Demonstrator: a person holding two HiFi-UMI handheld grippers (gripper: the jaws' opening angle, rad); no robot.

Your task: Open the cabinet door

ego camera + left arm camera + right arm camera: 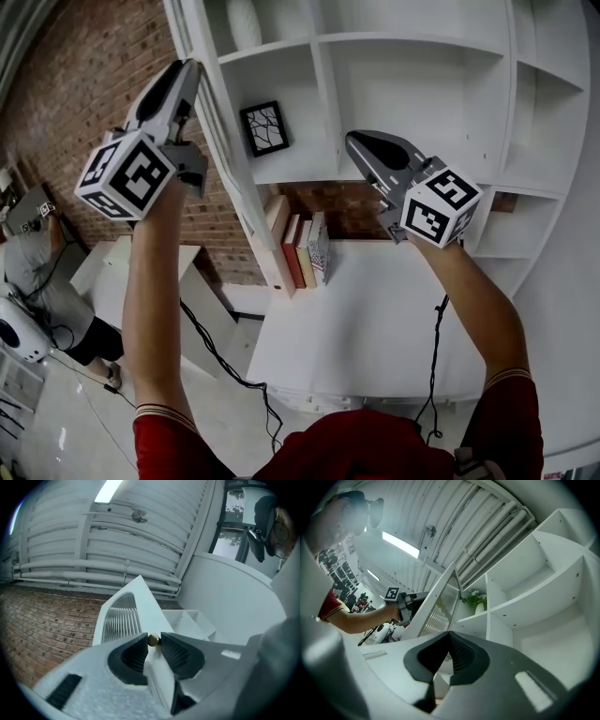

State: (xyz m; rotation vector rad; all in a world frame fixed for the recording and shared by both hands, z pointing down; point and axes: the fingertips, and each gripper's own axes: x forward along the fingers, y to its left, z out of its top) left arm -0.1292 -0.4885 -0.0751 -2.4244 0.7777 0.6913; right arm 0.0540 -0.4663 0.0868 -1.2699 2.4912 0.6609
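Observation:
The white cabinet door [234, 178] with a ribbed glass pane [119, 618] stands swung out from the white shelf unit [422, 56]. My left gripper [187, 70] is raised at the door's free edge. Its small brass knob [153, 640] sits between the black pads [133, 653], and a thin gap shows at the right pad, so the jaws stand open around it. My right gripper [354, 141] hovers in front of the open shelves, shut with nothing in it; its pads meet at the tips [450, 634]. In the right gripper view the door [440, 611] and my left gripper [405, 604] show beyond.
A framed picture [264, 127] stands on a shelf. Several books [305, 248] lean on the white desk top [375, 319] below. A brick wall [75, 84] lies left. A potted plant [476, 599] sits in an upper compartment. A person [37, 272] is at far left; a cable [220, 361] hangs down.

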